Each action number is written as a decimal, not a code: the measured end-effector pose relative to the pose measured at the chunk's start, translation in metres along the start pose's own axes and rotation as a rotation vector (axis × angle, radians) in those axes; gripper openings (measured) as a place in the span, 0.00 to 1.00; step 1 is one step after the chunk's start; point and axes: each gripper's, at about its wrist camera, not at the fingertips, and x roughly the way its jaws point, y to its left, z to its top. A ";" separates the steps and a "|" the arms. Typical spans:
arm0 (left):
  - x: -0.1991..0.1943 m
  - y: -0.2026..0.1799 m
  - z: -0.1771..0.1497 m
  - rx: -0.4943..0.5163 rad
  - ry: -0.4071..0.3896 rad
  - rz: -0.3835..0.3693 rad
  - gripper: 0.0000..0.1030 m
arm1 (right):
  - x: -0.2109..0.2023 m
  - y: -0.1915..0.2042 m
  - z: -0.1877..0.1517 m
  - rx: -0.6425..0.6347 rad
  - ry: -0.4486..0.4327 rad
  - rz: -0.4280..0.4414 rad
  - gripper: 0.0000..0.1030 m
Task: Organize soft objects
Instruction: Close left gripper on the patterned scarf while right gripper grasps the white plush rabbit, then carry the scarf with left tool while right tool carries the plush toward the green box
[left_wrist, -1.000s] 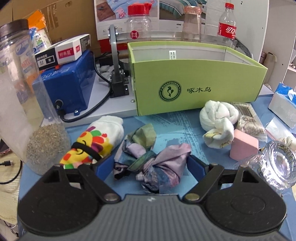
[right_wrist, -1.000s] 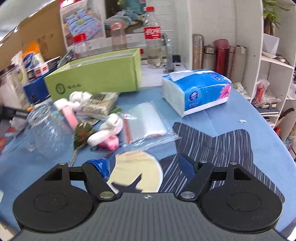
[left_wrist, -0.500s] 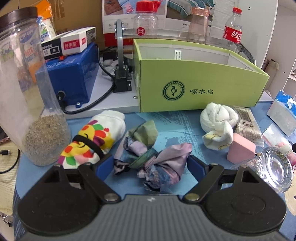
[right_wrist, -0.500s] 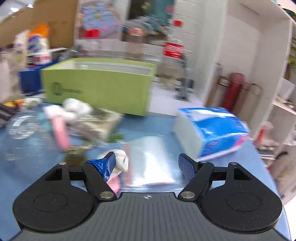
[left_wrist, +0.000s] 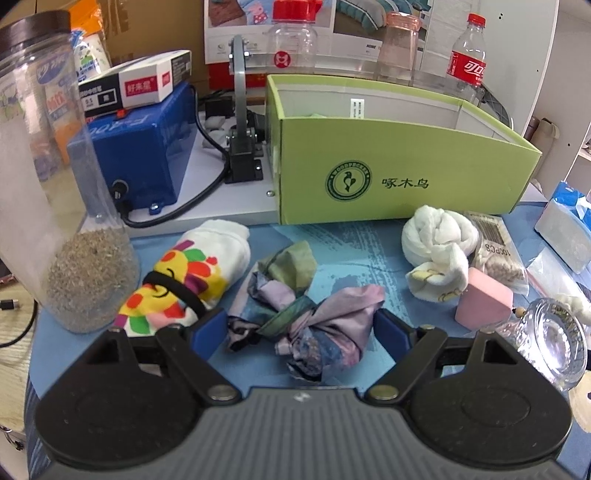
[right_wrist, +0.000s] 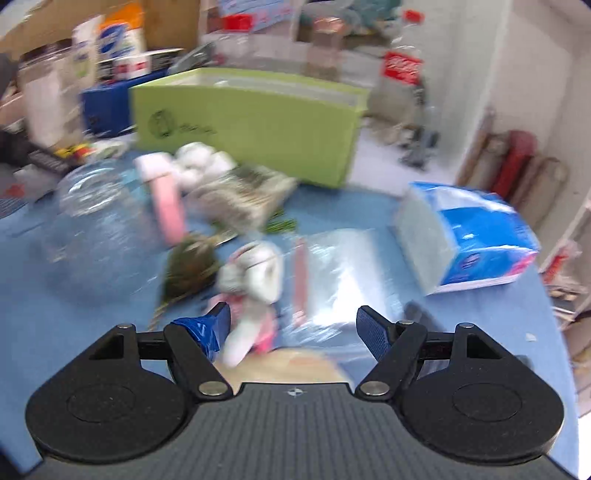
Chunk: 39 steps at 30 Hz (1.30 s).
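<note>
Soft stuff on blue surface (left_wrist: 351, 251), both tongs wide.
L view: left tongs (left_wrist: 301, 328) straddle crumpled purple cloth (left_wrist: 317, 317), pads not pressing. R view, blurred: right tongs (right_wrist: 293, 325) gape over white-pink sock (right_wrist: 255, 284); green box (right_wrist: 251, 125) behind.

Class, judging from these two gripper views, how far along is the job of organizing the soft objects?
Little looks done: only a pale sliver shows inside the green box. In hand: the open left gripper brackets the crumpled purple cloth, not squeezing it. Left on the table: the colourful rolled sock, white knotted cloth and, before the open right gripper, a white-and-pink soft item.
</note>
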 end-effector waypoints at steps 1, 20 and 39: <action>0.000 0.000 0.000 -0.001 0.001 -0.001 0.84 | -0.004 0.000 0.000 0.014 -0.013 0.001 0.59; 0.002 -0.001 -0.001 0.038 0.006 -0.011 0.84 | 0.039 0.001 0.000 -0.038 -0.093 0.069 0.61; -0.016 0.009 -0.002 -0.060 -0.032 -0.100 0.59 | 0.021 -0.001 -0.010 0.008 -0.118 0.137 0.15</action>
